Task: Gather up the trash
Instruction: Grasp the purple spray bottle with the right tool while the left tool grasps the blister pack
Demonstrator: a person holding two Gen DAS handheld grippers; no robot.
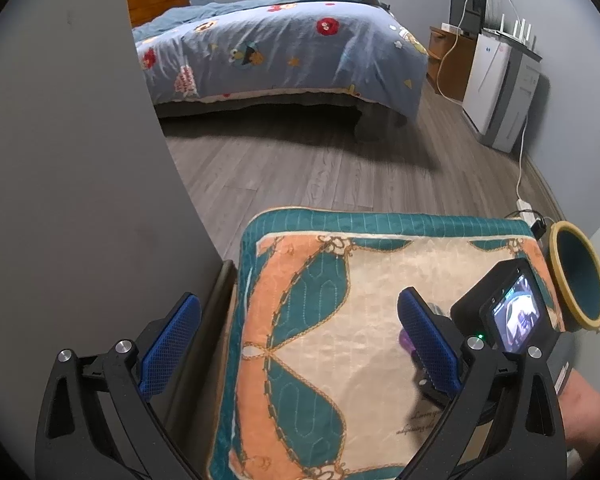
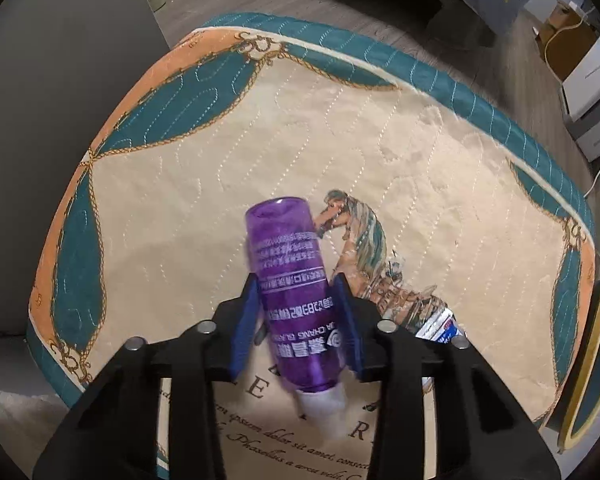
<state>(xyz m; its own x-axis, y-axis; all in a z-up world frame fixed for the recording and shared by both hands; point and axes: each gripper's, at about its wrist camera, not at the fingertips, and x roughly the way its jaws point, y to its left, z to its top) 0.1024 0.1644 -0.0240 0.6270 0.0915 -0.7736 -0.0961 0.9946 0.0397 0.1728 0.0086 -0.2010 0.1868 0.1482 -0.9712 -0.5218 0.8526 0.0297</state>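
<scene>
A purple plastic bottle (image 2: 284,232) with a white cap lies on a quilted cushion (image 2: 340,120) printed with a horse. My right gripper (image 2: 296,282) points steeply down and is shut on the bottle's middle, a blue pad on each side. A small blue, white and red wrapper (image 2: 440,326) lies just right of it. In the left wrist view my left gripper (image 1: 298,300) hovers open over the cushion (image 1: 320,360) with nothing between its fingers. A sliver of the bottle (image 1: 405,338) shows behind its right finger, beside the right gripper's camera body (image 1: 508,308).
A teal bin with a yellow rim (image 1: 576,276) stands at the cushion's right edge and also shows as the bin (image 2: 592,360). A grey wall panel (image 1: 80,160) rises on the left. Beyond lie wood floor (image 1: 300,168), a bed (image 1: 280,48) and white appliances (image 1: 496,84).
</scene>
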